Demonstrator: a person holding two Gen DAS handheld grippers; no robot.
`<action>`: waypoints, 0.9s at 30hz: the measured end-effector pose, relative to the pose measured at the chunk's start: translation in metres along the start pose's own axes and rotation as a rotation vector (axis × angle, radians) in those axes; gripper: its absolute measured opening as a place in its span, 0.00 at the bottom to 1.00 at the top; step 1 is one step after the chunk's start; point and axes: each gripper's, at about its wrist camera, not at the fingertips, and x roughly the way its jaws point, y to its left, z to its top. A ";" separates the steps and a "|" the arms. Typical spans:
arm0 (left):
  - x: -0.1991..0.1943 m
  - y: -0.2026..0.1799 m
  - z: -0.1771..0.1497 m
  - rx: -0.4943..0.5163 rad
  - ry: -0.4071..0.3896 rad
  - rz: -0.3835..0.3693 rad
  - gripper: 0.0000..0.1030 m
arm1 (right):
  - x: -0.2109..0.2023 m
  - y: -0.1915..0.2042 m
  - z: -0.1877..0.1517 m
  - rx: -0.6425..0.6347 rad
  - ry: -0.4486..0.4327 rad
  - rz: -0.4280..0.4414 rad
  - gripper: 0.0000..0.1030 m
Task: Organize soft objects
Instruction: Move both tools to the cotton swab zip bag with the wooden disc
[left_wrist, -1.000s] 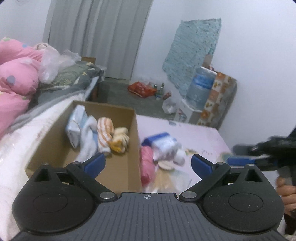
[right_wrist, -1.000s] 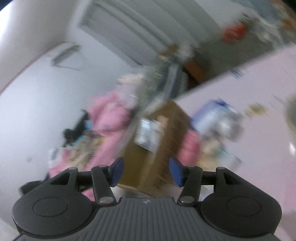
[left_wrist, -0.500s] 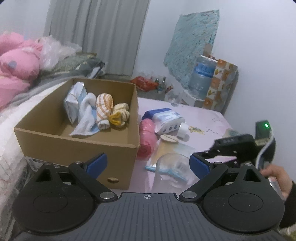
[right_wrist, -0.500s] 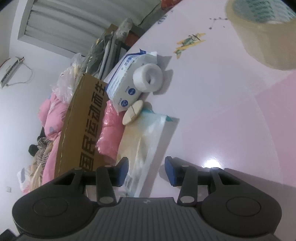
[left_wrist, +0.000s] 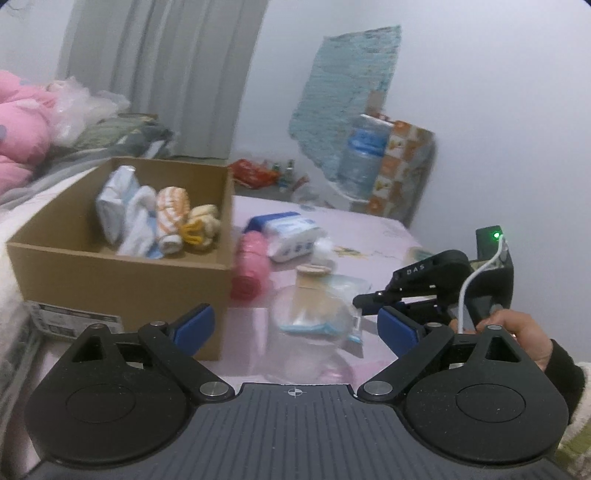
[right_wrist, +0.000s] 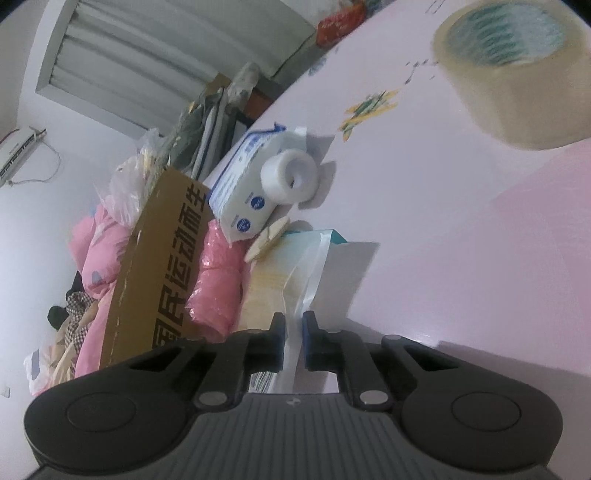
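Left wrist view low over table (left_wrist: 369, 236), facing cardboard box (left_wrist: 122, 280) and far wall, right wrist view rolled, very close to clear packet (right_wrist: 295, 280), both share box, pink roll (left_wrist: 251, 269), wipes pack (left_wrist: 291, 236)

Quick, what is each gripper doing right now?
Left gripper: open, holding nothing.
Right gripper: just closed on the clear plastic packet of pale sheets.

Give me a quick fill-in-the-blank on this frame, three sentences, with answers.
1. The right gripper is shut on the edge of the clear plastic ____.
2. The rolled striped socks lie inside the brown ____ box.
3. The pink crinkled plastic roll lies on the table, right beside the box's ____ wall.

Answers: bag; cardboard; outer
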 end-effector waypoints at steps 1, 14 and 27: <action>-0.002 -0.002 0.000 0.005 0.004 -0.025 0.92 | -0.006 -0.003 -0.001 0.003 -0.005 -0.001 0.00; 0.021 -0.057 -0.008 0.091 0.140 -0.280 0.93 | -0.090 0.002 -0.015 -0.190 -0.047 -0.137 0.00; 0.067 -0.095 -0.027 0.147 0.274 -0.341 0.93 | -0.117 -0.049 -0.030 -0.069 0.079 -0.111 0.00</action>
